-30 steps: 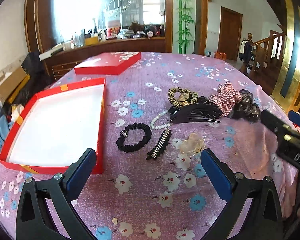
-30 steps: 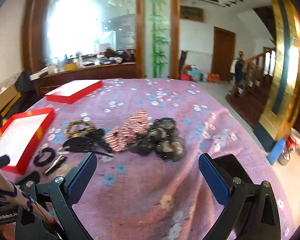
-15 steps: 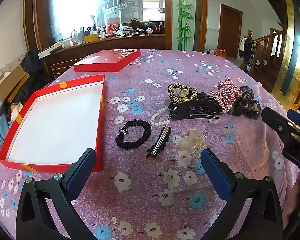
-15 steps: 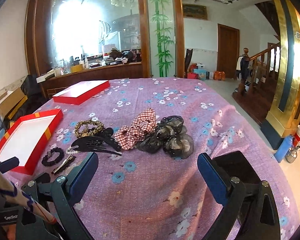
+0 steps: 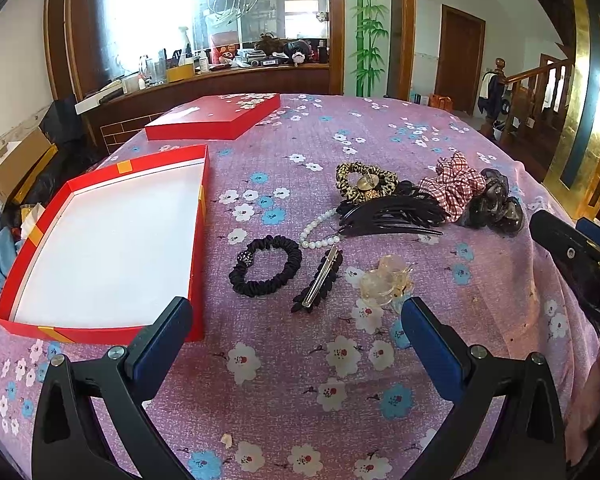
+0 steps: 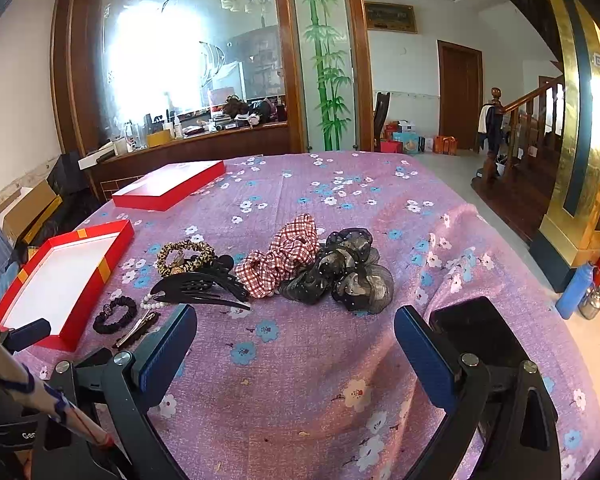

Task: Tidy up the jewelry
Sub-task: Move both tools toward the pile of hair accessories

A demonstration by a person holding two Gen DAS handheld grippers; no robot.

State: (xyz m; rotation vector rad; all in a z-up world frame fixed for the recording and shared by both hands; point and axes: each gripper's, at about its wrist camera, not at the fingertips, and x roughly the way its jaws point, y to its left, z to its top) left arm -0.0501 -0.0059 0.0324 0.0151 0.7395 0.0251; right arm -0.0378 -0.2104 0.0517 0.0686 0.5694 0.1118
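While both grippers hover with fingers spread and nothing between them, the left gripper (image 5: 296, 328) faces a black scrunchie (image 5: 265, 270) and leaf clip (image 5: 318, 280). Beyond the right gripper (image 6: 296, 340) lie a checked scrunchie (image 6: 284, 258) and black comb (image 6: 198, 290) mid-table; the open red box (image 5: 100, 240) sits by the table's left edge.

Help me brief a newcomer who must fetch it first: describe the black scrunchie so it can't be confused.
Start at the open red box on the purple floral tablecloth. Just to its right lies the black scrunchie, with a flat black clip on its other side. It is the only plain black fabric ring, carrying one small sparkly bead.
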